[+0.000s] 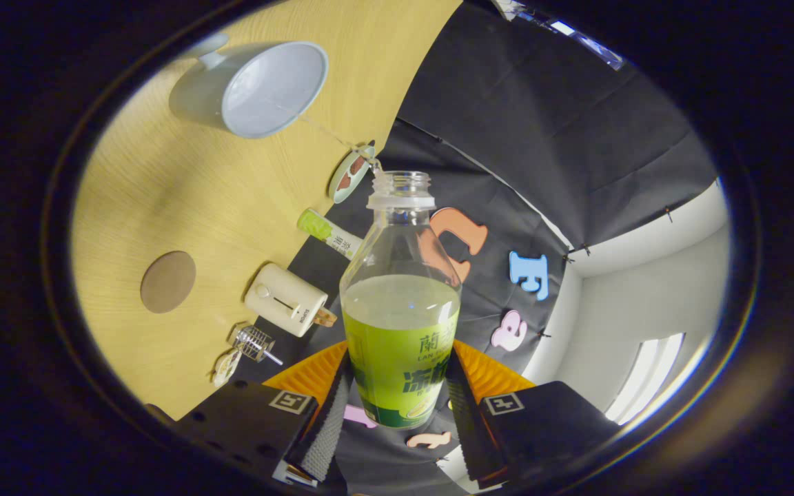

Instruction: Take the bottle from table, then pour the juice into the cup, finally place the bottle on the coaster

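The view is rolled, so the table (163,200) stands on edge and the booth wall lies beyond the fingers.

1. Coaster (168,281): a round brown disc, flat on the table, bare, well apart from the cup.
2. Cup (259,89): pale, with a handle at its far side, standing on the table. Its mouth faces the bottle. The inside looks pale; whether liquid has collected cannot be told.
3. Wire whisk (253,344): lies on the table near the fingers, with a small pale item just beside it.
4. Toaster (285,300): cream, with 1 slot, at the table's back edge, between the whisk and the tube.
5. Tube (329,233): green-capped, lying at the table's back edge.
6. Small dish (350,173): round, at the table's back edge, just beside the bottle mouth in this view.
7. Stream (331,134): a thin thread of liquid runs from the bottle mouth toward the cup rim.
8. Bottle (400,303): clear, uncapped, green label, about half full of green juice. It is off the table, held between the fingers.
9. Gripper (397,399): jaws narrowed onto the bottle's lower body, 1 finger pressing each side.
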A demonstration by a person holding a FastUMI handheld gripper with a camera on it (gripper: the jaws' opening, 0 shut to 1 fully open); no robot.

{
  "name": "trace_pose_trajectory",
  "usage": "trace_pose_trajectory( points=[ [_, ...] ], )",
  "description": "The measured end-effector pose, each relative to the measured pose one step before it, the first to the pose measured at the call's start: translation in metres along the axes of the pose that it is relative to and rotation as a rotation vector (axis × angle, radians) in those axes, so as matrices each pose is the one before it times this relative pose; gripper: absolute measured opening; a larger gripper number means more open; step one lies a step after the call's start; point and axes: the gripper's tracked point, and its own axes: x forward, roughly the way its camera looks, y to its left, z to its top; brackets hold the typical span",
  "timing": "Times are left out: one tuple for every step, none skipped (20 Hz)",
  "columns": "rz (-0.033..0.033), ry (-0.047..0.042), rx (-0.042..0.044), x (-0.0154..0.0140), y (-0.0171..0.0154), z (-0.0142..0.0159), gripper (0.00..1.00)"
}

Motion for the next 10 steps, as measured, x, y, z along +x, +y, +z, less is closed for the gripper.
trace_pose_trajectory(
  points=[
    [-0.00253, 0.00067, -0.00456, 0.00151, -0.0009, -0.00061, 0.76],
    [-0.00347, -0.00249, -0.0052, 0.00026, -0.00183, 0.0003, 0.76],
    [-0.00394, 0.0001, -0.00856, 0.00036, -0.00113, -0.00117, 0.76],
    [-0.00416, -0.00058, -0.00767, 0.00001, -0.0008, 0.00042, 0.76],
    [-0.00357, -0.00162, -0.00348, -0.00034, -0.00028, -0.00035, 0.76],
    [-0.003, -0.00189, -0.00296, 0.00054, -0.00067, 0.00132, 0.76],
    [-0.00511, -0.00445, -0.00463, -0.00031, -0.0009, 0.00095, 0.76],
    [-0.00514, -0.00201, -0.00581, -0.00067, -0.0016, 0.0008, 0.76],
    [0.00192, -0.00205, -0.00087, -0.00116, -0.0006, 0.00079, 0.76],
    [0.00222, 0.00035, 0.00519, -0.00006, 0.00059, 0.0013, 0.76]
  ],
)
